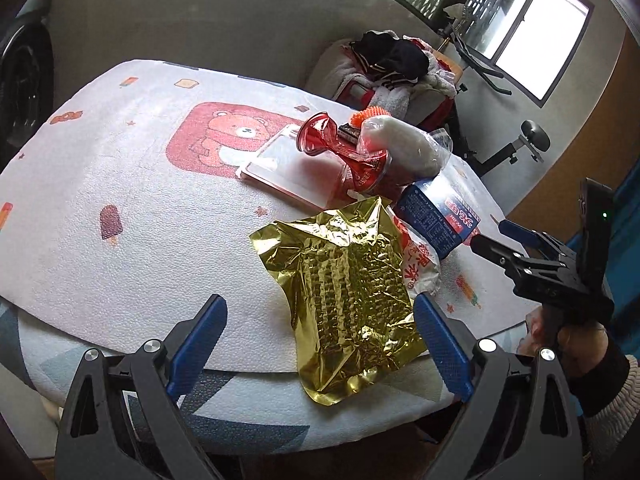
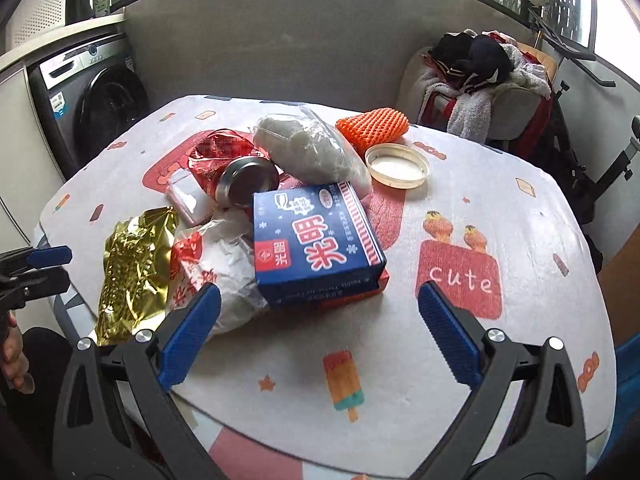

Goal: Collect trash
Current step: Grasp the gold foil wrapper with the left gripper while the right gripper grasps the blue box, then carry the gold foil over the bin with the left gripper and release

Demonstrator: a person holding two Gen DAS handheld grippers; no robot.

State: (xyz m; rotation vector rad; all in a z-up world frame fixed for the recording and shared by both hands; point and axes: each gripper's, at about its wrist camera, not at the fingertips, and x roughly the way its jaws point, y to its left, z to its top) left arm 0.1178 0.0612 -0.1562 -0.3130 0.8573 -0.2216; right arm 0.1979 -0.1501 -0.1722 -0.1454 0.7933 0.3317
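Observation:
Trash lies piled on a cloth-covered table [image 1: 100, 184]. A crumpled gold foil bag [image 1: 348, 288] lies at the near edge, between the open fingers of my left gripper [image 1: 320, 308]; it also shows in the right wrist view [image 2: 134, 272]. A blue carton [image 2: 316, 240] rests on a white plastic bag [image 2: 218, 276], with a crushed red can [image 2: 236, 172], a clear bag of white stuff [image 2: 316, 152], an orange foam net [image 2: 374, 126] and a round lid [image 2: 398, 166] behind. My right gripper [image 2: 320, 300] is open just before the carton.
A white tray [image 1: 280, 168] lies under the red can. A chair heaped with clothes [image 2: 476, 88] stands behind the table. A washing machine [image 2: 96, 108] is at the left. Exercise equipment [image 1: 516, 148] stands at the right.

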